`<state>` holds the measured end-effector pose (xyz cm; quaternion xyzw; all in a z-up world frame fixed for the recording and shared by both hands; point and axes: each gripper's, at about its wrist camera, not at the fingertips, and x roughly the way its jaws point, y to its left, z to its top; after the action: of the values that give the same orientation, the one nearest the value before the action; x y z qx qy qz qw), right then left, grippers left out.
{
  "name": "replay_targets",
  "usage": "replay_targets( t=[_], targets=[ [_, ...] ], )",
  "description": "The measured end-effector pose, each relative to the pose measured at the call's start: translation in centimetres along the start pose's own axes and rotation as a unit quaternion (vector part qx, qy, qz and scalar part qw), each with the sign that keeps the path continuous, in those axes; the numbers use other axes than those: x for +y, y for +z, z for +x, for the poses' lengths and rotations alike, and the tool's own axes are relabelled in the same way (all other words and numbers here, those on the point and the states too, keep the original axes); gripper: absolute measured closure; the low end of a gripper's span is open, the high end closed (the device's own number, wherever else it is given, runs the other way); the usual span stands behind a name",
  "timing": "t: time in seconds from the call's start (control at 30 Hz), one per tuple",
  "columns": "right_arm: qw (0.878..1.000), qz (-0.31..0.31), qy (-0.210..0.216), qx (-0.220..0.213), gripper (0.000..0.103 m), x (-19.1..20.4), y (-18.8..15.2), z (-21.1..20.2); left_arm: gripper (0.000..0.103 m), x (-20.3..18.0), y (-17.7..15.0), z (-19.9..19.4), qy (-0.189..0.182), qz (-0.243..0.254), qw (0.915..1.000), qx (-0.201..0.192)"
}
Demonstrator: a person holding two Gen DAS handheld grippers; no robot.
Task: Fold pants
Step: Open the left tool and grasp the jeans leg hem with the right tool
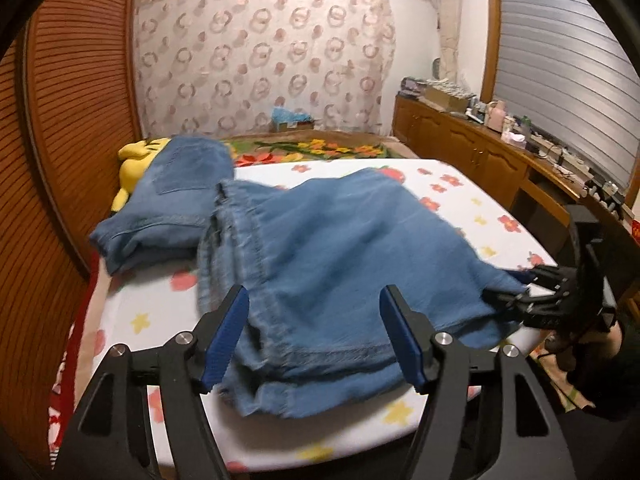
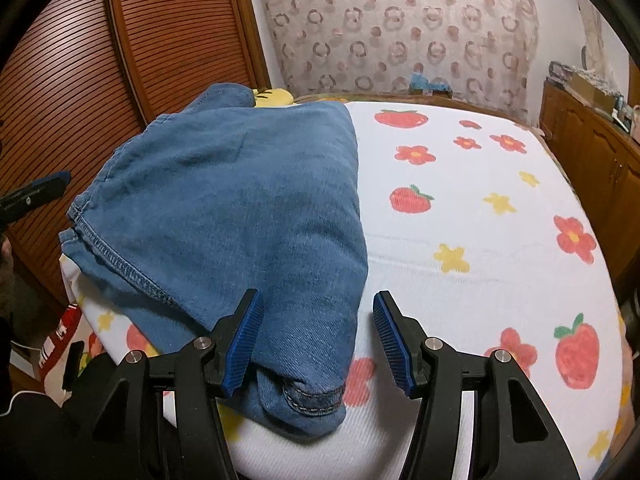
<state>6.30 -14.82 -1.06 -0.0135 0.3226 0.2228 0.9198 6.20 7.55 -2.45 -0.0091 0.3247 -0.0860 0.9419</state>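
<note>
Bedroom walls close the scene, with a slatted wooden wardrobe door (image 1: 68,128) on the left, a ring-patterned curtain (image 1: 260,52) behind, and a low wooden cabinet (image 1: 472,152) crowded with small items on the right. Nearer, a white padded table (image 2: 460,280) printed with strawberries and flowers carries the blue denim pants (image 1: 320,248). At the far left a yellow plush toy (image 1: 132,160) peeks out from behind the pants' waist end, where a back pocket shows. From there the legs lie folded toward the near edge, hems stacked at the front left.

In the left wrist view, the left claw (image 1: 314,332) stands with its blue pads spread wide apart, the hemmed edge of the denim lying between them with no pad pressing on it. In the right wrist view, the right claw (image 2: 318,344) is about half open; the folded corner of the pants sits between its pads, against the left pad, clear of the right one.
</note>
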Motion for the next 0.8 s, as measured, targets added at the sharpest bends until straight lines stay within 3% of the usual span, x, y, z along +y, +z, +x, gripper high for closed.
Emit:
replay_targets(
  t=[0.37, 0.8],
  targets=[
    [1.000, 0.007, 0.006, -0.005, 0.044, -0.2, -0.3, 0.1, 0.034, -3.3, 0.3, 5.0, -0.014, 0.023, 0.9987, 0.045],
    [1.000, 0.015, 0.007, -0.011, 0.044, -0.3, -0.5, 0.0, 0.034, -3.4, -1.2, 7.4, 0.016, 0.041, 0.9964, 0.072]
  ],
)
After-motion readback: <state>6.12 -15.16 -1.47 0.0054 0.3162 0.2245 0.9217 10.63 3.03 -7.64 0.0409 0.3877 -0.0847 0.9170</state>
